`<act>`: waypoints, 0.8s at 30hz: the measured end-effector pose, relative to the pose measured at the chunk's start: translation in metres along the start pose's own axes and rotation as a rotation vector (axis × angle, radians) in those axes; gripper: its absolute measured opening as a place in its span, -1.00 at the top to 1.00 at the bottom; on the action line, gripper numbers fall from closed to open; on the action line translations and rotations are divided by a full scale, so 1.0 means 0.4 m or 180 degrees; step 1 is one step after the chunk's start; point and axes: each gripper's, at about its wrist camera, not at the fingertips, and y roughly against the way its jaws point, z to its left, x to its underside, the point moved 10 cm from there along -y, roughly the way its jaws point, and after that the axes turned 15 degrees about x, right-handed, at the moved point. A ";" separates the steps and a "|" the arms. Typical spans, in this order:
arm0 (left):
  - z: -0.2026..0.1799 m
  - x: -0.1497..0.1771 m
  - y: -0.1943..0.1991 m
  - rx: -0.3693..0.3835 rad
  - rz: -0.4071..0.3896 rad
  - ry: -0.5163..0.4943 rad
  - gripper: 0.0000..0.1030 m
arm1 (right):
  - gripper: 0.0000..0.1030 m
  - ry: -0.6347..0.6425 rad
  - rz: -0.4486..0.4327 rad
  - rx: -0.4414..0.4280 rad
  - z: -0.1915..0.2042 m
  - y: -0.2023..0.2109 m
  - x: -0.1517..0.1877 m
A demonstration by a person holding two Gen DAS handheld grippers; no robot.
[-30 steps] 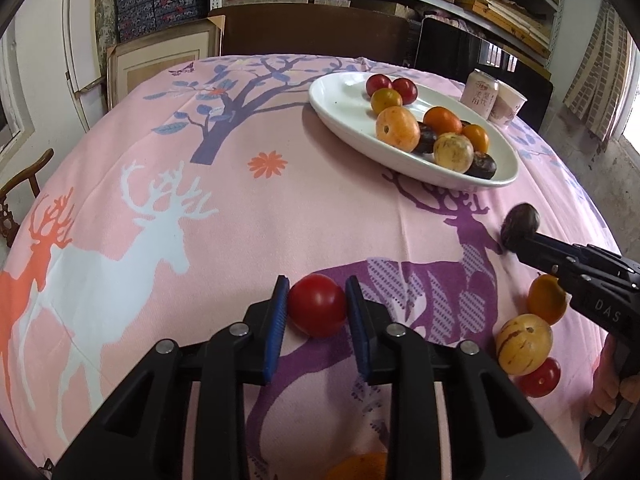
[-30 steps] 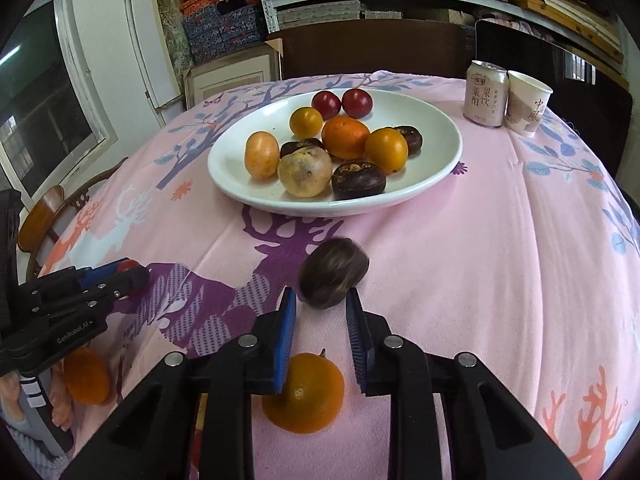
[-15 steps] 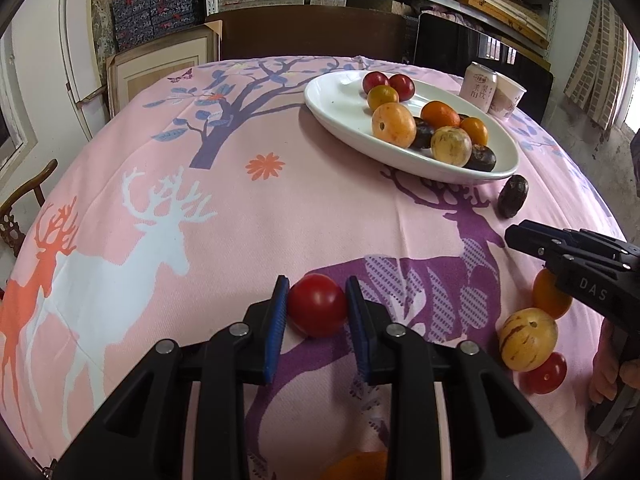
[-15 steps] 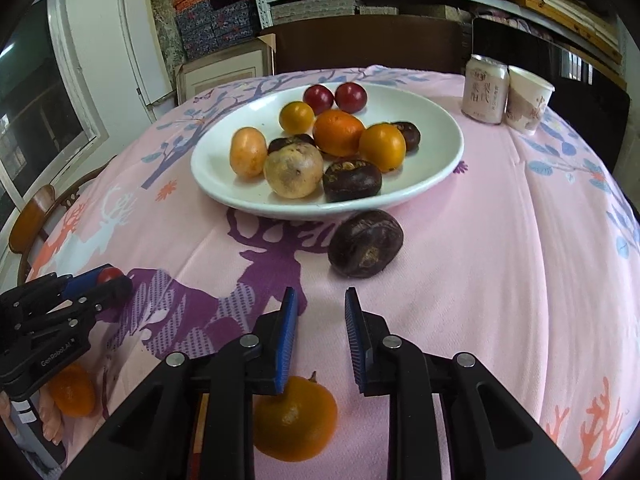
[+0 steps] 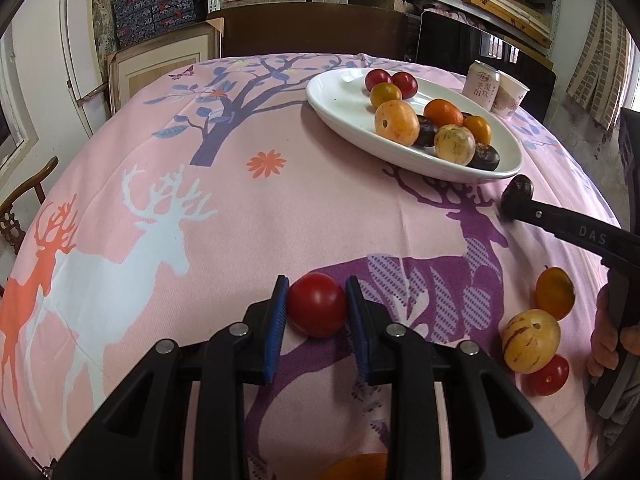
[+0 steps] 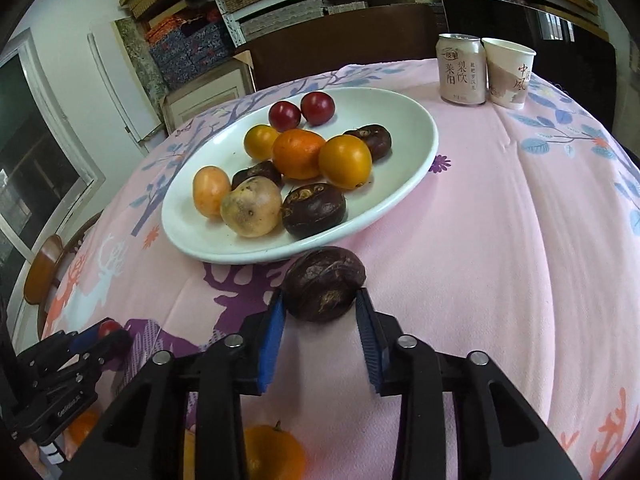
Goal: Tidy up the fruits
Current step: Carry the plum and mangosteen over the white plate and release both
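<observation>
Left gripper (image 5: 316, 308) pitched down toward tablecloth (image 5: 280, 216), pads clamped on red tomato (image 5: 317, 304) at 6 o'clock. Right gripper (image 6: 320, 306) angled down; narrow-set pads flank dark passion fruit (image 6: 325, 288), contact unclear, just beside white plate (image 6: 404, 120) rim at 6 o'clock.

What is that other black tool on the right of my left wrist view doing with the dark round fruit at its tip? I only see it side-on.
Observer: The right wrist view shows the dark brown wrinkled fruit lying on the pink patterned tablecloth, between the blue fingertips of the right gripper. I cannot tell whether they squeeze it.
Visitor: Are there more like it on the dish?
Observer: Three lie on the white oval plate. The farthest dark fruit sits just behind a round orange fruit.
</observation>
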 end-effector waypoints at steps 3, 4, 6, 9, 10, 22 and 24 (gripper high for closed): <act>-0.003 -0.002 0.003 0.0136 -0.0024 0.0070 0.45 | 0.61 0.0013 -0.0077 -0.0073 0.002 0.041 0.009; -0.006 -0.002 0.007 0.0193 -0.0042 0.0092 0.45 | 0.63 -0.0001 -0.0091 -0.0112 0.001 0.053 0.012; -0.006 -0.005 0.013 0.0177 -0.0084 0.0068 0.45 | 0.64 0.0043 -0.0140 -0.0089 0.004 0.067 0.015; -0.003 0.003 0.003 0.0109 -0.0022 0.0065 0.45 | 0.64 0.0034 -0.0200 -0.0073 0.001 0.065 0.003; -0.004 0.004 0.001 0.0101 -0.0014 0.0061 0.45 | 0.64 0.0043 -0.0251 -0.0051 0.001 0.064 -0.005; -0.006 0.004 0.001 0.0071 -0.0006 0.0035 0.45 | 0.53 0.0152 -0.0221 0.0118 0.005 0.034 -0.007; -0.005 0.005 0.001 0.0084 -0.0008 0.0049 0.45 | 0.55 0.0150 -0.0216 0.0110 0.002 0.037 -0.002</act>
